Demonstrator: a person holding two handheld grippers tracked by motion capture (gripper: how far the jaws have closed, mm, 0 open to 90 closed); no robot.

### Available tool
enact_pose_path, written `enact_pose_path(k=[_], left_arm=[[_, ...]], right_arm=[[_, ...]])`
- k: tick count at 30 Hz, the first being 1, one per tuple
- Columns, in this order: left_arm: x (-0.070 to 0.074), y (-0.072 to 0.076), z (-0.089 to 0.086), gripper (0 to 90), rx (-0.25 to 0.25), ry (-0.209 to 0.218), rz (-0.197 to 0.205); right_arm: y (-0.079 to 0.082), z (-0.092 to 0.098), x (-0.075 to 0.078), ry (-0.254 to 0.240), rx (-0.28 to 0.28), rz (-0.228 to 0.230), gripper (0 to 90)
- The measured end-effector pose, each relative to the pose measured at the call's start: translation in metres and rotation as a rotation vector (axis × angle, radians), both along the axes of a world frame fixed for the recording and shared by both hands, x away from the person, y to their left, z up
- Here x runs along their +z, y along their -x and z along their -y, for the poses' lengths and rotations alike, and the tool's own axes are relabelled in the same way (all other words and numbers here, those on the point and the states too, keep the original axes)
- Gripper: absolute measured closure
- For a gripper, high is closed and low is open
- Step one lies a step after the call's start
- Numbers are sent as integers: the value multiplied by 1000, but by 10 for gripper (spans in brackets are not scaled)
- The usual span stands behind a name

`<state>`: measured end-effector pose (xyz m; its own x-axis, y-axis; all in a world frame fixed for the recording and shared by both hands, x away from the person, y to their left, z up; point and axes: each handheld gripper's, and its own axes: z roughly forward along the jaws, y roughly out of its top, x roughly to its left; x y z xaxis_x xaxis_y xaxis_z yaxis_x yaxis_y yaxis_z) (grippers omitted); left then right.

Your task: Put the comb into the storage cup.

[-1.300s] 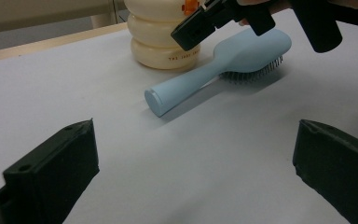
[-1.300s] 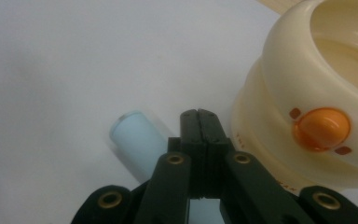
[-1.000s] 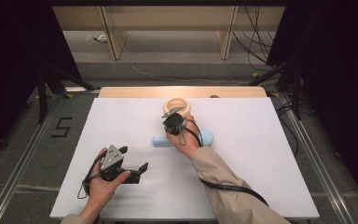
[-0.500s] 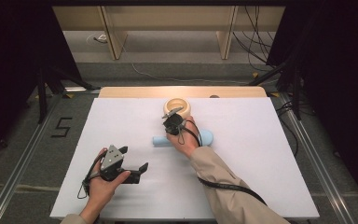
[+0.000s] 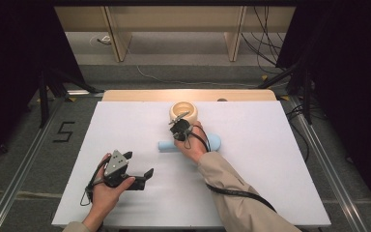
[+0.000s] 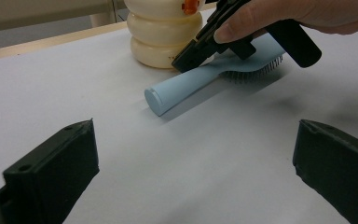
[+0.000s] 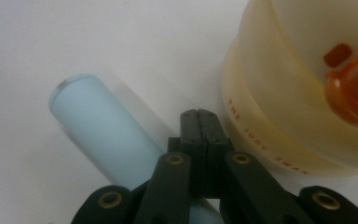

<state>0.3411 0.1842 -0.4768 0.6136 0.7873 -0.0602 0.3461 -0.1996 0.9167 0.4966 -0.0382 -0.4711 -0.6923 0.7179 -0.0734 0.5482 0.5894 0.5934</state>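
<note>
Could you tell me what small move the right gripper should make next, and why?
Probably open its fingers first. The right gripper hangs shut with nothing between its fingers, just above the blue hairbrush handle and beside the cream container. To take the handle, it likely needs to open before lowering.

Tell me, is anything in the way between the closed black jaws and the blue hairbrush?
Nothing visible is. The right gripper, jaws shut, hangs just over the handle of the blue hairbrush, with no object between them. The cream container stands close beside the jaws, next to the brush, not across it.
</note>
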Motion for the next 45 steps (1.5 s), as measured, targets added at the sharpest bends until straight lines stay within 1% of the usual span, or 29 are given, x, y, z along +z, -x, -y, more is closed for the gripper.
enact_pose_path(k=[3, 8, 9, 12, 14, 19, 25, 26, 29, 34, 39, 40, 41, 43, 44, 45], left_arm=[[0, 0, 0, 0, 0, 0, 0], [0, 0, 0, 0, 0, -1, 0], [0, 0, 0, 0, 0, -1, 0], [0, 0, 0, 0, 0, 0, 1], [0, 0, 0, 0, 0, 1, 0], [0, 0, 0, 0, 0, 2, 1], [0, 0, 0, 0, 4, 7, -1], [0, 0, 0, 0, 4, 7, -1], [0, 1, -1, 0, 5, 7, 2], [0, 1, -1, 0, 6, 7, 1], [0, 1, -1, 0, 7, 7, 0], [0, 1, -1, 0, 7, 7, 0], [0, 1, -1, 0, 7, 5, 0], [0, 1, -1, 0, 8, 6, 1], [0, 1, -1, 0, 8, 6, 1], [0, 1, -1, 0, 10, 7, 0]], right_arm=[[0, 0, 1, 9, -4, -14, 900], [-1, 0, 1, 22, 7, -25, 900], [0, 0, 1, 24, 5, -41, 900], [0, 1, 0, 29, 9, -61, 900], [2, 1, 1, 38, 16, -87, 900], [12, 1, 3, 59, 53, -119, 900], [22, 1, 5, 85, 95, -146, 900], [22, 1, 5, 85, 95, -146, 900], [30, 5, 7, 94, 125, -168, 900], [41, 14, 8, 71, 157, -194, 900], [52, 22, 11, 64, 186, -205, 900], [52, 22, 11, 64, 186, -205, 900], [58, 26, 11, 64, 199, -217, 900], [63, 30, 10, 66, 212, -228, 900], [63, 30, 10, 66, 212, -228, 900], [68, 34, 9, 64, 221, -238, 900]])
